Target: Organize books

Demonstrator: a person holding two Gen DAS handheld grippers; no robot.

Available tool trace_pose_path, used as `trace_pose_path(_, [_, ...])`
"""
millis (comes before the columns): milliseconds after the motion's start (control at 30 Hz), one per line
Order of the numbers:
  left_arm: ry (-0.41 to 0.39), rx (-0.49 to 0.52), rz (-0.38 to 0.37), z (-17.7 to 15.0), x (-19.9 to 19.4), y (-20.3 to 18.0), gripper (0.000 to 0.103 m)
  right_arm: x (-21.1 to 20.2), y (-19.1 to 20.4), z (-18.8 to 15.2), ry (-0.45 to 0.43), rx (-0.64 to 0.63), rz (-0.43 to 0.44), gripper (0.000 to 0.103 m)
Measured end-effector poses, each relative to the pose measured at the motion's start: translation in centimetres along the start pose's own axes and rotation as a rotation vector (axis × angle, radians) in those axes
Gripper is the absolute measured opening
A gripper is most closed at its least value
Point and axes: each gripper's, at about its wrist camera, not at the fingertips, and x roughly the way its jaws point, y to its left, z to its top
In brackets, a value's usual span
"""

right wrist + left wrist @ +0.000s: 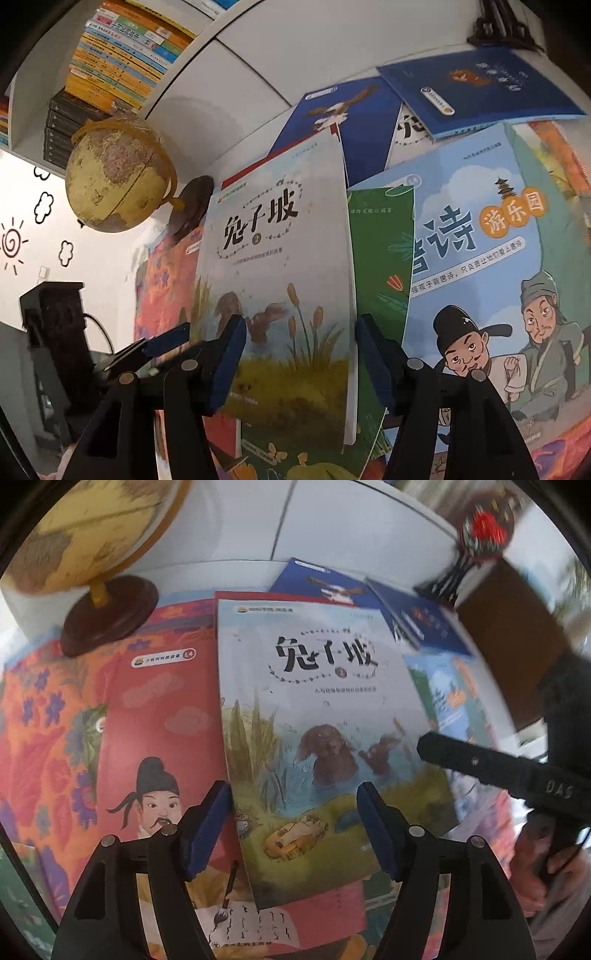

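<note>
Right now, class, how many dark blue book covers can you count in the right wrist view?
2: the eagle book lies behind the rabbit-hill book, and another blue book lies at the upper right, near the stand. More may be hidden underneath.

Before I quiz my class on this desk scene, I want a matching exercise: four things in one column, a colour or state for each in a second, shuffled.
Things:
1. round yellowed globe on a dark wooden base
2. pale book with a brown dog in water on its cover
3. red book with a man in a black hat
4. left gripper

States:
A. jaws apart, nothing pressed
B. lies on top of the other books
C. partly covered by the pale book
D. stands behind the books, by the white wall

Pairs: 1-D, 2-B, 3-C, 4-A
</note>
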Motion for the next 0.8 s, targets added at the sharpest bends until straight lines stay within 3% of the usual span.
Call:
trace_pose_path(67, [0.020, 0.002, -0.018, -0.4, -0.2, -0.3, 0.068, -0.2, 0.1, -0.4, 0.009, -0.006, -0.017, 0.061])
trace_pose_path(200, [0.060, -0.073, -0.123, -2.0, -1.1, 0.4, 0.068, -1.2, -0.9, -2.0, 0.047, 0.016, 0.015, 0.061])
trace_pose_path(300, [0.090, -0.086, -0.141, -4.3, -2.0, 0.1, 0.068, -2.1, -1.6, -4.5, 0.093, 0.044, 0.057, 0.061])
trace_pose_path(500, [0.185, -0.159, -0.244, -10.2, -3.3, -0.1, 0.064, -3.6, -2.4, -11.4, 0.232, 0.011, 0.056, 0.061])
trace_pose_path(600, [0.235, -0.174, -0.237, -12.6, -3.0, 0.0, 0.061, -4.3, -3.4, -14.1, 0.272, 0.027, 0.086, 0.061])
trace_pose_path(700, [0.268, -0.144, -0.159, -14.0, -2.4, 0.2, 0.060, -4.9, -4.7, -14.9, 0.232, 0.076, 0.106, 0.058])
trace_pose_path(800, [0.268, -0.140, -0.165, -14.1, -2.1, 0.2, 0.060, -4.6, -5.6, -14.6, 0.204, 0.119, 0.152, 0.058])
